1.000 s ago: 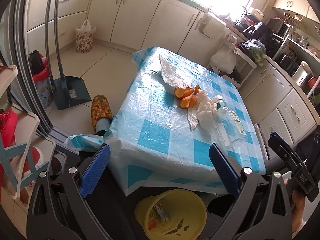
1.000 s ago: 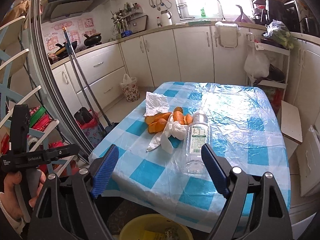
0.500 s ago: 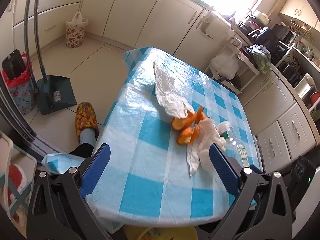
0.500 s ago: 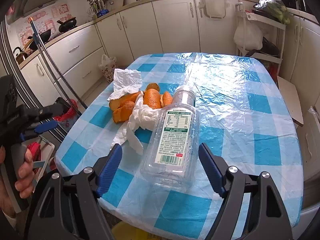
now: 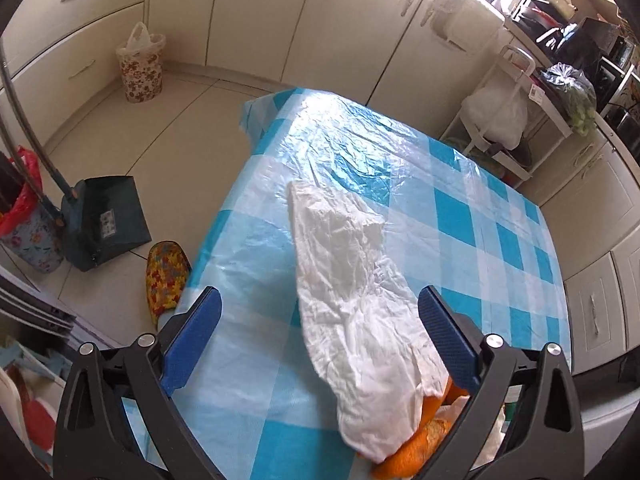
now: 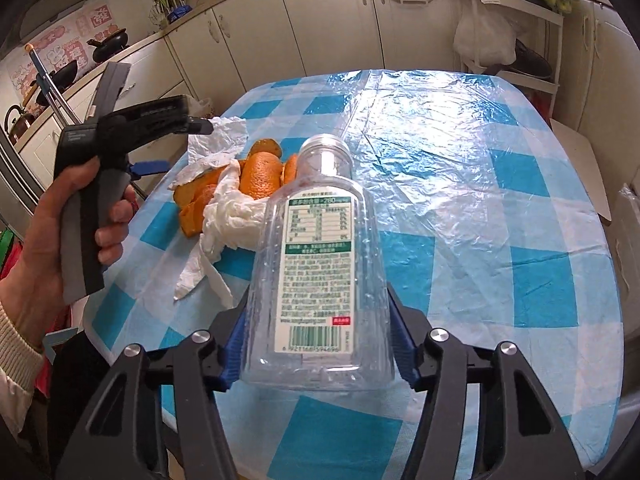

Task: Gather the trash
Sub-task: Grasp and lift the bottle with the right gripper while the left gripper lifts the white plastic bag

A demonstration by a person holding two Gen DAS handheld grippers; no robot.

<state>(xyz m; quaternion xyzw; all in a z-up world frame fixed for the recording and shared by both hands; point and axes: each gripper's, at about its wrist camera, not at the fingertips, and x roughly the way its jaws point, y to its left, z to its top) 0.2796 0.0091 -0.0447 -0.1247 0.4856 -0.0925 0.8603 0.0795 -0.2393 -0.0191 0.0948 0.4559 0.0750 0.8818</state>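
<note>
A clear empty plastic bottle point(image 6: 318, 264) with a green-and-white label lies on the blue-checked tablecloth point(image 6: 500, 184). My right gripper point(image 6: 318, 344) is shut on its base end, blue pads against both sides. Beside the bottle lie orange peels point(image 6: 256, 176) and crumpled white tissues point(image 6: 232, 208). My left gripper point(image 5: 320, 340) is open above the table, its blue pads either side of a white tissue point(image 5: 352, 292) that partly covers the orange peels point(image 5: 416, 448). The left gripper also shows in the right wrist view point(image 6: 152, 166), held in a hand.
A dustpan point(image 5: 106, 220) and a patterned slipper point(image 5: 166, 280) are on the floor left of the table point(image 5: 248, 380). A floral bag point(image 5: 140, 68) stands by the cabinets. A white rack with bags point(image 5: 500, 116) stands beyond the table.
Both grippers moved forward over the table. The right gripper's jaws closed on the bottle's base. The left gripper came over the white tissue, and the yellow bin dropped out of view.
</note>
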